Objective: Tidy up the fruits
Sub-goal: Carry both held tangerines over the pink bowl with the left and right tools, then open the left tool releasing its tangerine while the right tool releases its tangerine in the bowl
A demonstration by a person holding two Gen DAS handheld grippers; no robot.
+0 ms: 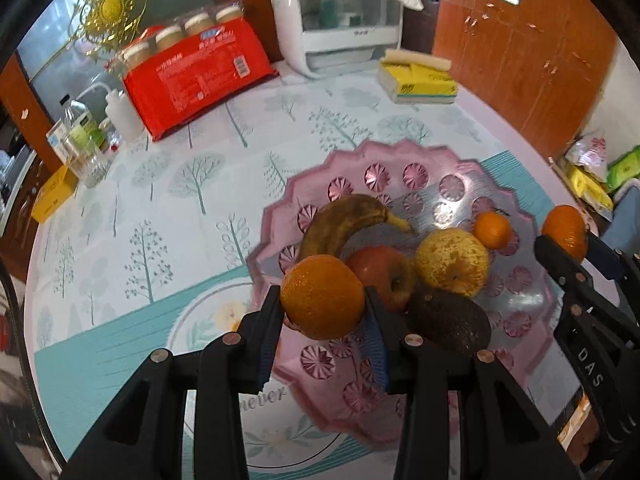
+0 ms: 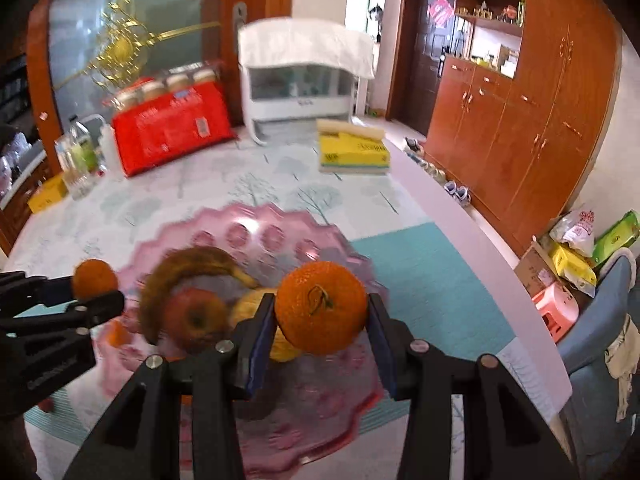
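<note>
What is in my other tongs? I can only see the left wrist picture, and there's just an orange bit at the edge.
Observer: The right tongs are shut on a whole orange, with one blue pad on each side.
Child: Where's its stem?
Observer: The stem end faces the right wrist camera, a small dark twist in the middle.
Child: What's on the floor there?
Observer: A pink stool beside a blue chair.

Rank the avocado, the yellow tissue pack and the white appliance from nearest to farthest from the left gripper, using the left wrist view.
1. Avocado: in the pink tray, just right of the left gripper.
2. Yellow tissue pack: far side of the table, right.
3. White appliance: back edge, behind the pack.
</note>
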